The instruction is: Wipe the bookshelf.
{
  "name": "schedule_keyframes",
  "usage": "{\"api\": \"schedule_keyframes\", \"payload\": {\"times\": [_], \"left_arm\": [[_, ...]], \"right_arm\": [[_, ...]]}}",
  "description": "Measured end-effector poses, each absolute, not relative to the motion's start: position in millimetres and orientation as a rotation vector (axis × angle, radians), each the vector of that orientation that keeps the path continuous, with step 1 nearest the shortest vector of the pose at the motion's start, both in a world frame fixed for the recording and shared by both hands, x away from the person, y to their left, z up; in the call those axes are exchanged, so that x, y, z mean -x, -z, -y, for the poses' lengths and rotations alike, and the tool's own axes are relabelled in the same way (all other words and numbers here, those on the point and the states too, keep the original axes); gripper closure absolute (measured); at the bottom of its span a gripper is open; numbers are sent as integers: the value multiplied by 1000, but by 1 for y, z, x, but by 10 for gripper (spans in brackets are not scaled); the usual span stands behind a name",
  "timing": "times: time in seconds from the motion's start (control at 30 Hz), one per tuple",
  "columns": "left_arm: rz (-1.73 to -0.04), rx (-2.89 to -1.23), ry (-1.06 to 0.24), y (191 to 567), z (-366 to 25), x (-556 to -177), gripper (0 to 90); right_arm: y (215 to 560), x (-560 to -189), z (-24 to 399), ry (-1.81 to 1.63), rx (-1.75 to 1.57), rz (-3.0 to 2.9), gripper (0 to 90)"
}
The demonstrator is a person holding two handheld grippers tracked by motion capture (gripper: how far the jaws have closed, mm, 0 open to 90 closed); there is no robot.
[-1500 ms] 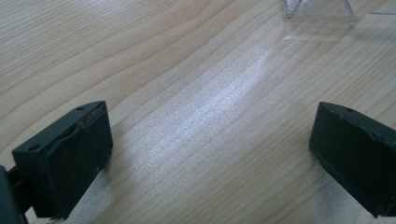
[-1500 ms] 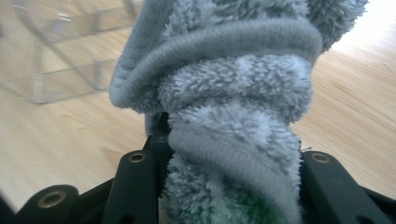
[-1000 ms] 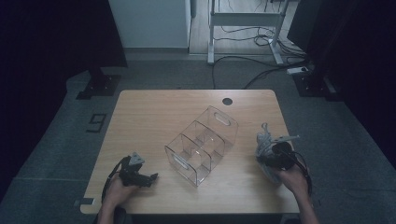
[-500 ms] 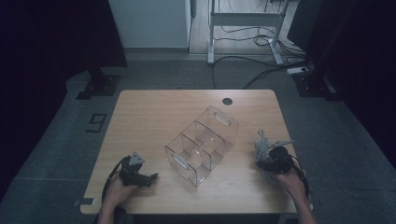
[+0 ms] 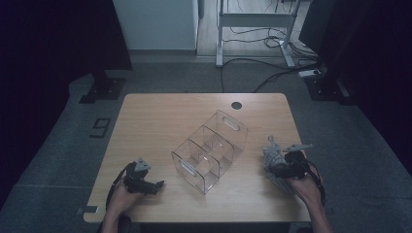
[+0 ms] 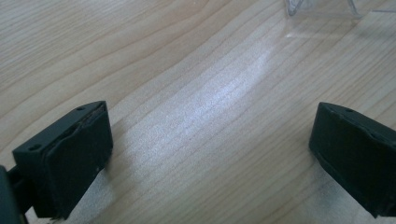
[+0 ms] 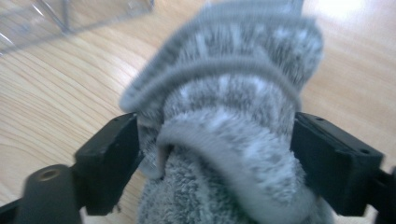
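Left gripper (image 5: 156, 185): I rest it low over the table (image 5: 160, 121) near the front left corner, jaws spread wide with bare wood between them. In the left gripper view a corner of the clear organizer (image 6: 322, 8) sits at the top edge, well apart from my pads.

Clear organizer (image 5: 210, 150): it stands in the middle of the table, set diagonally, with a cut-out handle at each end. Its partitions make several compartments, and all of them look empty to me; nothing grey lies inside.

What has just changed: a second ago my right gripper carried the sock a little higher and farther back; now it sits lower, nearer the front right edge. Its jaws have just been opening, with the sock between them.

Right gripper (image 5: 278, 165): jaws stand wide on either side of the grey sock (image 7: 229, 121); the fabric bulges out to both pads, so I read a loosened hold, not a firm pinch.

Grey sock (image 5: 273, 154): bunched at my right fingertips, right of the organizer and outside it.

Meaning for the job: I judge I am re-gripping or setting the sock down; it has yet to reach a compartment.
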State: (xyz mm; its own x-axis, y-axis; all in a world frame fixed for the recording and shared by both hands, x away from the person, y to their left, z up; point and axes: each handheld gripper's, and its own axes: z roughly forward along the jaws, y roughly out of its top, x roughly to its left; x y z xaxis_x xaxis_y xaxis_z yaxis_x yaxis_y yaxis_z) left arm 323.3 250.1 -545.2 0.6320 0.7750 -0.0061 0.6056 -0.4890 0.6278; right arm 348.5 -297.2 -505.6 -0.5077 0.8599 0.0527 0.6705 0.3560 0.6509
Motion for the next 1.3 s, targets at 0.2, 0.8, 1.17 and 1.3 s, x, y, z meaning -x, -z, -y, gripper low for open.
{"api": "schedule_keyframes", "payload": {"times": [0.2,0.8,1.17,1.3], "left_arm": [[-1068,-2228,-388,536,-247,-322,0],[-939,-2098,-441,505,-227,-315,0],[-909,-2100,-434,502,-214,-317,0],[-909,-2095,-430,501,-209,-319,0]], "right_arm": [[490,-345,295,-1020,-1315,-2318,125],[456,-367,250,-1136,-1141,-2422,128],[456,-391,229,-1162,-1114,-2447,132],[457,-401,225,-1172,-1110,-2456,135]]}}
